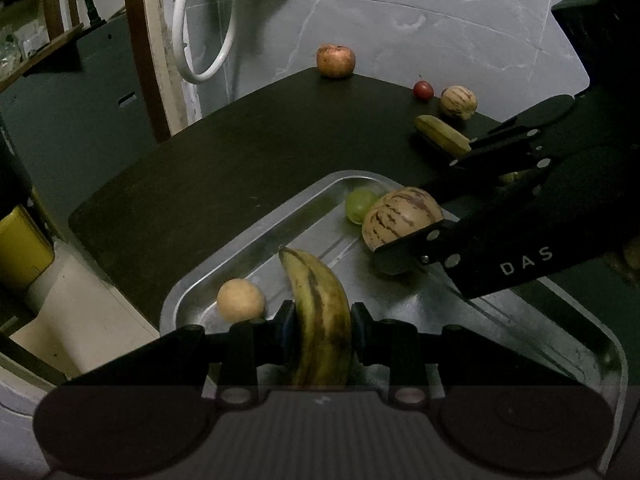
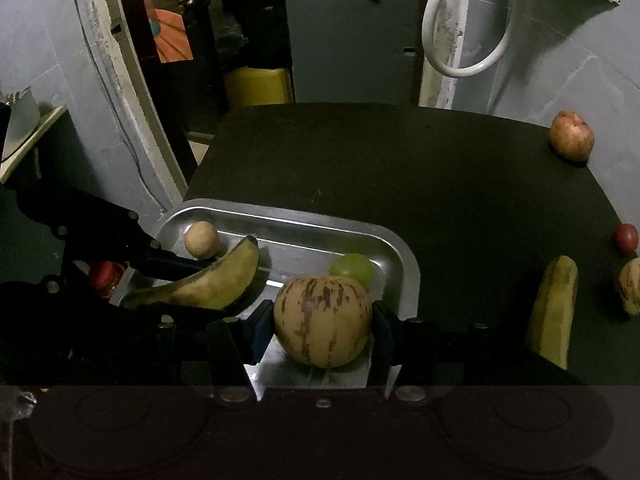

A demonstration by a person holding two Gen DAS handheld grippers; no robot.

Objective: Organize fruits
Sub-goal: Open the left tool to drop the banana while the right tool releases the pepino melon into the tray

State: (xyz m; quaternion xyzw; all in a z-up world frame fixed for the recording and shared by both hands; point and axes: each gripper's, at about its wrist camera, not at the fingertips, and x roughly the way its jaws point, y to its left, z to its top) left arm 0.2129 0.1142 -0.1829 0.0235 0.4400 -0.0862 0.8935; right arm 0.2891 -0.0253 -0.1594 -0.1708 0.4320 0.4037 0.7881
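A metal tray (image 1: 256, 236) sits at the near-left corner of a dark table (image 2: 360, 160). My left gripper (image 1: 320, 320) is shut on a spotted yellow banana (image 1: 320, 312), which points out over the tray. In the right wrist view the same banana (image 2: 224, 280) lies low over the tray's left side, between the left gripper's (image 2: 188, 286) fingers. My right gripper (image 2: 322, 328) is shut on a striped cream melon-like fruit (image 2: 320, 316) at the tray's right end. A green round fruit (image 2: 352, 268) and a tan round fruit (image 2: 202, 239) lie in the tray.
On the table beyond the tray lie a second banana (image 2: 554, 308), a second striped fruit (image 1: 458, 102), a small red fruit (image 1: 423, 90) and a reddish apple-like fruit (image 2: 571, 135) near the far edge. A white hose loop (image 2: 460, 60) hangs on the wall.
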